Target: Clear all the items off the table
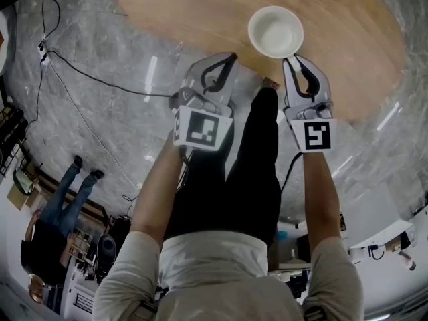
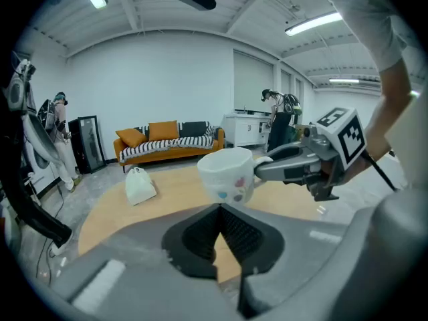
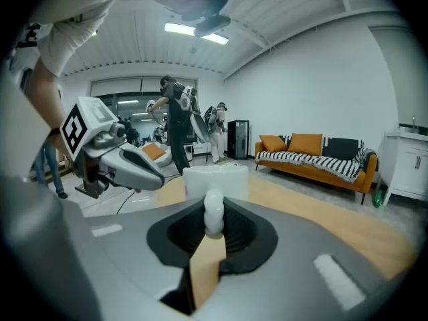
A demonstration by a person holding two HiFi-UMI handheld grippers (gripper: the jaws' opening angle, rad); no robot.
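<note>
The cup (image 1: 275, 31) is seen only from above in the head view, and its handle is covered by the right gripper (image 1: 295, 62), whose jaws are clamped on it. White glaze with small coloured motifs is shown. It is held above the table (image 1: 200, 12) edge. The left gripper (image 1: 224, 62) is closed on nothing, beside that edge.

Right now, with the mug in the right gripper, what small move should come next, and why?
Probably carry the mug back past the near edge of the table. The right gripper is shut on the handle, and the mug seems lifted off the wood. The left gripper is shut and empty; a white pouch lies on the table for later.
</note>
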